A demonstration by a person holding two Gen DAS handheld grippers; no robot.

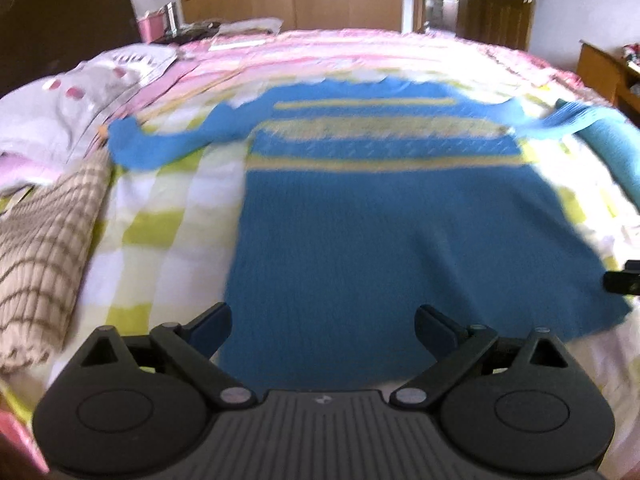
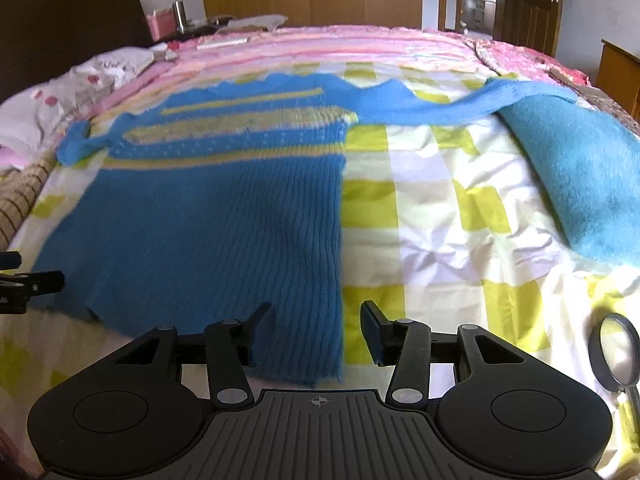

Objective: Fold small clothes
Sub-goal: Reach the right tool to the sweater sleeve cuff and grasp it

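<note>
A: Both tongs low at the hem! Left gripper (image 1: 323, 326) gaping wide, nothing held, over the bottom edge of the blue ribbed knit sweater with yellow stripes (image 1: 384, 216).

B: Right gripper (image 2: 318, 332) part-open, empty, straddling the hem's right corner, likely lining up a grab.

A: Beyond, sleeves spread flat across the green-and-white checked bedsheet (image 2: 432, 216), ready for folding.

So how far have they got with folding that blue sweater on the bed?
Barely started. Done: the blue sweater lies spread flat on the checked sheet, both sleeves stretched out. In hand: nothing; the left gripper and right gripper hang open at the hem. Left: fold in the sleeves, then the body. The teal garment beside it looks already folded.
</note>
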